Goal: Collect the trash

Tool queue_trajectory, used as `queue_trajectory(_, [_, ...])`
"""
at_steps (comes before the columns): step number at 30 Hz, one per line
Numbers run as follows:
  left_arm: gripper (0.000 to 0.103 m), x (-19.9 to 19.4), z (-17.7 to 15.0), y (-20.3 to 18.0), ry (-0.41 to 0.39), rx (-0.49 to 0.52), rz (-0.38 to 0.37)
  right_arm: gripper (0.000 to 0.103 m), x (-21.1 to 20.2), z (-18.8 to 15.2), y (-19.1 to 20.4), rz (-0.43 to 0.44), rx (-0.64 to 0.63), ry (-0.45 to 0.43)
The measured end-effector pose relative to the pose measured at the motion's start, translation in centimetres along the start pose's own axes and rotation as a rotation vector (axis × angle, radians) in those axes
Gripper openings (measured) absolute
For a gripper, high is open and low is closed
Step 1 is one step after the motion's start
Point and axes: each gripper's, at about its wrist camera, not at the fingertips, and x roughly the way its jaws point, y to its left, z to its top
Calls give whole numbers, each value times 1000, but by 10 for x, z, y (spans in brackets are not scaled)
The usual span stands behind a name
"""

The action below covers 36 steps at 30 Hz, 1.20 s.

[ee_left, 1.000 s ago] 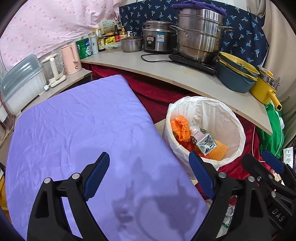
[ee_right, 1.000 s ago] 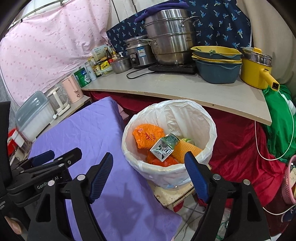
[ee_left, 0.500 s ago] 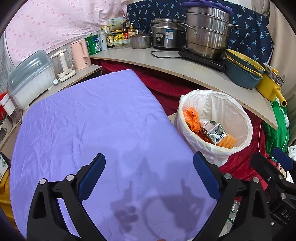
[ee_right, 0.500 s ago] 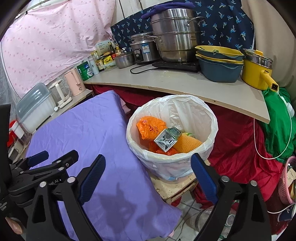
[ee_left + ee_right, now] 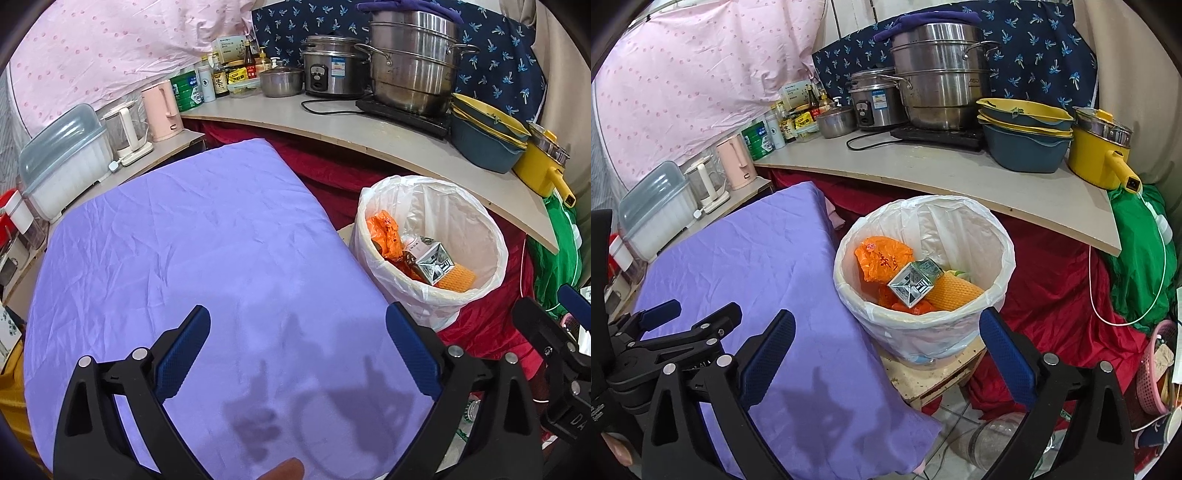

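A white-lined trash bin (image 5: 960, 332) (image 5: 476, 236) stands on a low wooden stool beside the purple-covered table (image 5: 184, 240) (image 5: 757, 266). Inside lie an orange bag (image 5: 882, 258) (image 5: 384, 236), a silver carton (image 5: 910, 284) (image 5: 434, 264) and a yellow foam net (image 5: 955, 291). My left gripper (image 5: 297, 350) is open and empty above the table's near end. My right gripper (image 5: 886, 350) is open and empty, in front of and above the bin. The left gripper also shows in the right wrist view (image 5: 687, 317).
A curved counter (image 5: 942, 173) behind the bin carries steel pots (image 5: 938, 77), a rice cooker, stacked bowls (image 5: 1025, 136), a yellow pot (image 5: 1102, 147) and bottles. Kettles and a dish box (image 5: 62, 162) stand at left. Red cloth, a green bag and a clear bottle (image 5: 990, 439) lie on the floor.
Both grippers have drawn back and to the left from the bin, which now sits farther away in both views. Both stay open and empty.
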Motion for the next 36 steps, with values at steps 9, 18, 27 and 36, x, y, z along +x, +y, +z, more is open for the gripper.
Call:
queue_trajectory(9, [92,5,2,-8,10,12,6,96,5,2,-6,-7,-7,5])
queue_trajectory(18, [92,10,3,-12,11,11,13,96,11,3,-7,-11,-23,12])
queue_trajectory(27, [92,13,4,-16,20,7,1,96,13,0,-6,-11,-26,20])
queue_trajectory(36, [92,14,3,-22,24,7,5,96,17,1,-9,-14,-24,20])
